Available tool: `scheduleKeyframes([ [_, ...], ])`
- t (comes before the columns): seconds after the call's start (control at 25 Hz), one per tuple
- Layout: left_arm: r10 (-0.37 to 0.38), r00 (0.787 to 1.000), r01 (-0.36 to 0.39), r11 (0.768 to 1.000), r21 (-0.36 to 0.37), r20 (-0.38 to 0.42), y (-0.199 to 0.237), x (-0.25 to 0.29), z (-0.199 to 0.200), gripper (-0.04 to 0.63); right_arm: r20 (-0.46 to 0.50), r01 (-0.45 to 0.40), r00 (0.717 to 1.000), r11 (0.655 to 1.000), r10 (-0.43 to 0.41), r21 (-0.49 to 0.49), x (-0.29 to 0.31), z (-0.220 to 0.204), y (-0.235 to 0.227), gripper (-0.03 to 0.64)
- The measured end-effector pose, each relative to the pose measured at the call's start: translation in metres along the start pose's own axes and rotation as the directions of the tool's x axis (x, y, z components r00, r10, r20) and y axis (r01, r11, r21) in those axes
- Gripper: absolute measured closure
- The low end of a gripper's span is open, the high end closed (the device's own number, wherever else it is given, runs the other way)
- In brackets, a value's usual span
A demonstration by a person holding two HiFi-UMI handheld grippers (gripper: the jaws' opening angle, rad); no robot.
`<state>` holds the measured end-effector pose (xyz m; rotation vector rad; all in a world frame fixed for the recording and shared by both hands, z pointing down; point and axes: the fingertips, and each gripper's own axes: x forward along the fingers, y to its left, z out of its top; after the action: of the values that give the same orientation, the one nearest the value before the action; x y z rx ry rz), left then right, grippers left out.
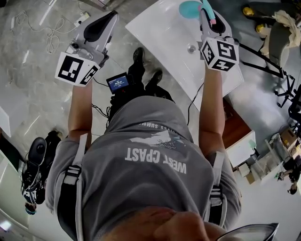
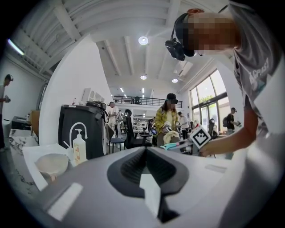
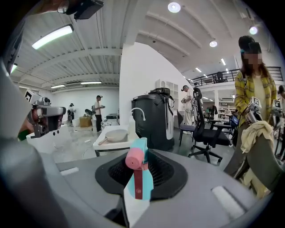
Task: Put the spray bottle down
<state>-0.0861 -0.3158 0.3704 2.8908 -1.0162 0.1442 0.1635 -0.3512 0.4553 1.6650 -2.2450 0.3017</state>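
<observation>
The spray bottle (image 1: 190,8) is teal with a pink nozzle and trigger, and it sits between the jaws of my right gripper (image 1: 207,16), which is shut on it. In the right gripper view the bottle (image 3: 141,171) stands upright in the right gripper (image 3: 138,191), nozzle toward the camera. This hand hovers over the far part of a white table (image 1: 160,28). My left gripper (image 1: 101,26) is held out over the floor, left of the table. In its own view nothing lies in the left gripper (image 2: 149,191); how far its jaws stand apart is hidden.
A small round object (image 1: 191,48) lies on the table near the right gripper. A little screen (image 1: 117,83) and cables are on the floor by my feet. A white stand with a bowl (image 3: 115,135), a black bin (image 3: 156,118), an office chair (image 3: 209,133) and several people lie ahead.
</observation>
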Motion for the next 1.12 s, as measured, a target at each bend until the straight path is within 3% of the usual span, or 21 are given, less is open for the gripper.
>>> scheduleKeyframes([
  [0.68, 0.011, 0.999, -0.016, 0.996, -0.089, -0.054, 0.036, 0.018, -0.057, 0.592, -0.066, 0.042, 0.997, 0.999, -0.044, -0.024, 0.092, -0.046, -0.029, 0.528],
  [1.12, 0.012, 0.997, -0.020, 0.993, -0.117, -0.074, 0.044, 0.024, -0.080, 0.592, -0.113, 0.063, 0.991, 0.997, -0.067, -0.037, 0.117, -0.075, -0.041, 0.526],
])
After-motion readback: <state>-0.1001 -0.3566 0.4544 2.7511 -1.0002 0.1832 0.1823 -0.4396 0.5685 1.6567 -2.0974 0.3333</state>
